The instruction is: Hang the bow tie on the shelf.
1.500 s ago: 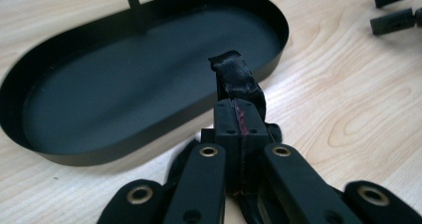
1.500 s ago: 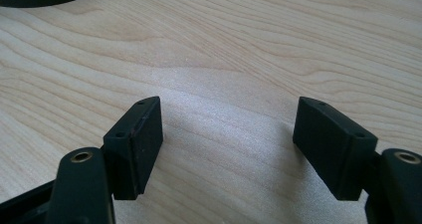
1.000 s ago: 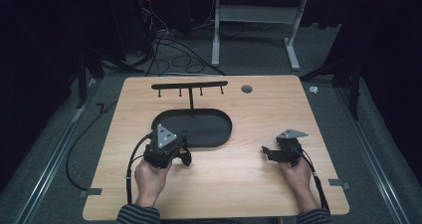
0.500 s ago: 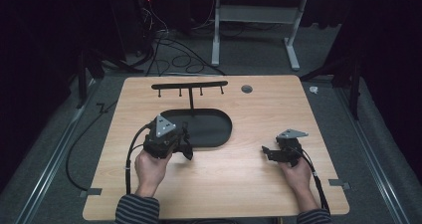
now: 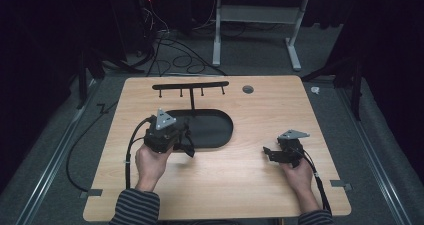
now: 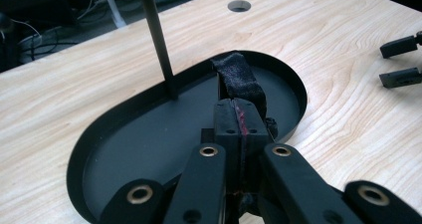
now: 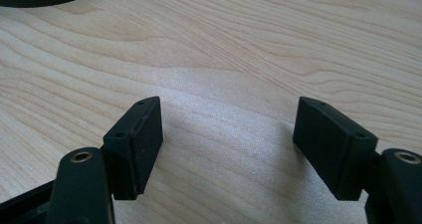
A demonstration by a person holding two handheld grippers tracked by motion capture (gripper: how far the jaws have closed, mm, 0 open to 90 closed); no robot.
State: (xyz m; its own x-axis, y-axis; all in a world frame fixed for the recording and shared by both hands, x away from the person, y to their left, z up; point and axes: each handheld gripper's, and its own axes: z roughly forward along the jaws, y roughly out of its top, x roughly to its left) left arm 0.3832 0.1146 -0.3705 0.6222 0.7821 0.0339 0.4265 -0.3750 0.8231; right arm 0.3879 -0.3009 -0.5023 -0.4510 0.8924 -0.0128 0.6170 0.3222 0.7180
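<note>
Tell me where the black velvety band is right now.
The black band is pinched in the shut left gripper, held over the black oval tray just right of the stand's upright rod, at the table's left-centre in the high view.

No readable text, label or number anywhere.

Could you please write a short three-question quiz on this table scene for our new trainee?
1. True or false: the right gripper is shut on a strip.
2. Which gripper clamps the dark fabric strip: (a) left, (b) right?
3. Fill in: the left gripper holds the strip above the black oval ____ of the hook stand.

Key
1. False: its jaws stand wide apart over the bare wooden table.
2. (a)
3. tray
</note>
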